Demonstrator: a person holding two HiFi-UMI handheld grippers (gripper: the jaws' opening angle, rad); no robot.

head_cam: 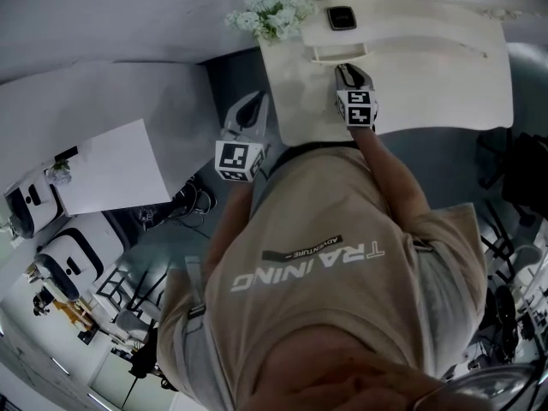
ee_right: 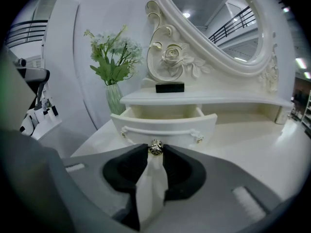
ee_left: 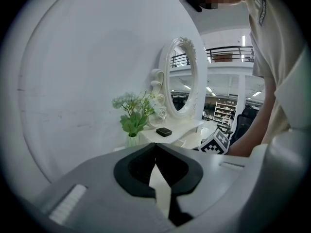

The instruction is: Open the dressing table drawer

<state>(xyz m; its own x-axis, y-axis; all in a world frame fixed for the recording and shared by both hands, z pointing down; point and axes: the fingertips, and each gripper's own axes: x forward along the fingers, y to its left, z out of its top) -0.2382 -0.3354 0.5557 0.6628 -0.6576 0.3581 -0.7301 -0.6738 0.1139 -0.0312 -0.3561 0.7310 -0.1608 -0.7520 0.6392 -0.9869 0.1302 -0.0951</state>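
**Right gripper on the drawer knob, drawer part-way out**

Your left gripper (head_cam: pixel 255 99) hangs just beside the left edge of the table (head_cam: pixel 298 97), with its jaws pressed together and nothing between them. On the table, a vase of flowers (ee_right: pixel 112 64) stands left of the drawer (ee_right: pixel 165 124). The drawer sits pulled out from under the shelf below the mirror (ee_right: pixel 218 18), so its inside shows. Your right gripper (head_cam: pixel 348 68) pinches the metal knob (ee_right: pixel 155 148) at the centre of the drawer front.
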